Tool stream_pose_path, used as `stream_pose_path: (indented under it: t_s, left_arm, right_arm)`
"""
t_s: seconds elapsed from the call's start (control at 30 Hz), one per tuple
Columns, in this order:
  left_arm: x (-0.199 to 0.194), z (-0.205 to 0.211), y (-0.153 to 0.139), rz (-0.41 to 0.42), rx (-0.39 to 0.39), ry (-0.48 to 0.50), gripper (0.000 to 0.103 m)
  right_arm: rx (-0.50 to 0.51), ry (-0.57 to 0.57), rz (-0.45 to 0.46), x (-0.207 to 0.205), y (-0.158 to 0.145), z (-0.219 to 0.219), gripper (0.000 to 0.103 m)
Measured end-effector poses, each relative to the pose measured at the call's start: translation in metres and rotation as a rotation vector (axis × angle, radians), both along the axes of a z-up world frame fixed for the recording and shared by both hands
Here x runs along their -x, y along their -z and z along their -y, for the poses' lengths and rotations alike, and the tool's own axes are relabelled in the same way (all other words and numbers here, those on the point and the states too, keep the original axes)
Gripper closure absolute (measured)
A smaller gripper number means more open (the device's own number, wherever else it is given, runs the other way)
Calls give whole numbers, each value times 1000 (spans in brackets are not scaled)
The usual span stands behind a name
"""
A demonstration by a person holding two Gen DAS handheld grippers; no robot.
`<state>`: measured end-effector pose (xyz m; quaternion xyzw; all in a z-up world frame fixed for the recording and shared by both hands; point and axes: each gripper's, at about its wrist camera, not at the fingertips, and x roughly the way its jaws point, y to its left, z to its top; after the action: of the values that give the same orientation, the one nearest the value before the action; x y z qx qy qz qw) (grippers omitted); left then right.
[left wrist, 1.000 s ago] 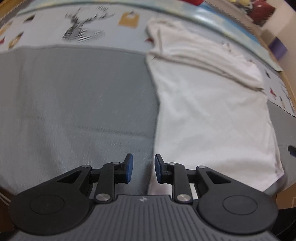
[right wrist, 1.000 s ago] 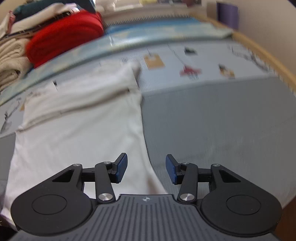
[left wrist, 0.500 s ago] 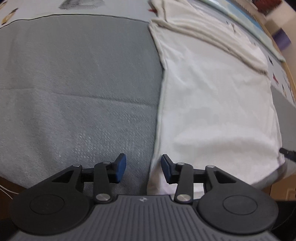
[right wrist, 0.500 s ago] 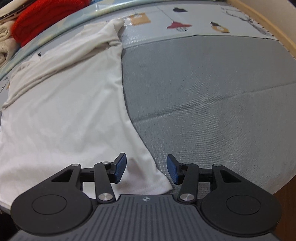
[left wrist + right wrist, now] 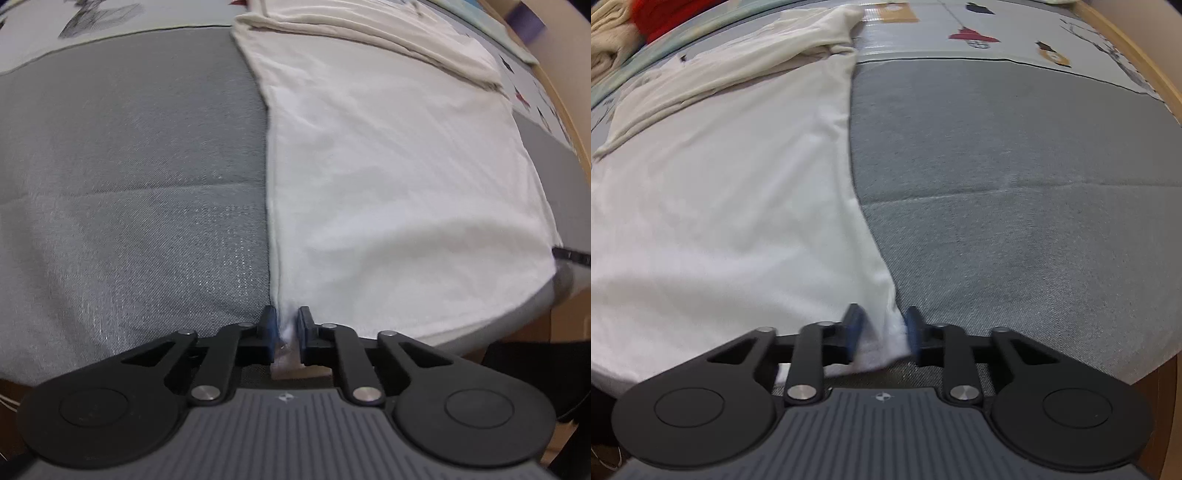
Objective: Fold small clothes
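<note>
White garment (image 5: 399,177) spread flat on a grey fabric mat (image 5: 129,166) over a surface, upper part folded down into a creased band along the far end. Printed sheet (image 5: 979,40) with small cartoon figures lying beyond the mat. Wooden rim (image 5: 1137,55) curving along the surface's edge. Red cloth (image 5: 653,14) and beige cloth (image 5: 605,33) piled at the far left corner in the right wrist view.

Left gripper (image 5: 284,330) pointing steeply down at the garment's near left corner, jaws just closed in to a narrow gap, a pinch of white hem bunched between the blue pads (image 5: 269,328) and pressed by them.

Right gripper (image 5: 881,332) pointing steeply down at the garment's near right corner, jaws just closed in, a wider gap left, the corner of the cloth gathered between the blue pads (image 5: 854,330) with the fabric touching both. Slight motion blur on these pads.

Tip of a dark object (image 5: 572,254) showing at the right border of the left wrist view, beside the garment's far bottom corner.
</note>
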<state>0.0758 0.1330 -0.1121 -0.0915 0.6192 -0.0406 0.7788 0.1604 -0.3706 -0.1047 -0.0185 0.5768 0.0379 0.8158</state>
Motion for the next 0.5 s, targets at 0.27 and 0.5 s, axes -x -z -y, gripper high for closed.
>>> stream_pose_path:
  t_s: [0.27, 0.5]
  left_arm:
    - [11, 11, -25, 52, -101, 101, 99]
    - [12, 0, -21, 3, -83, 77, 95]
  right_arm:
    - [-3, -24, -25, 10, -9, -5, 97]
    - [32, -59, -73, 17, -10, -13, 97]
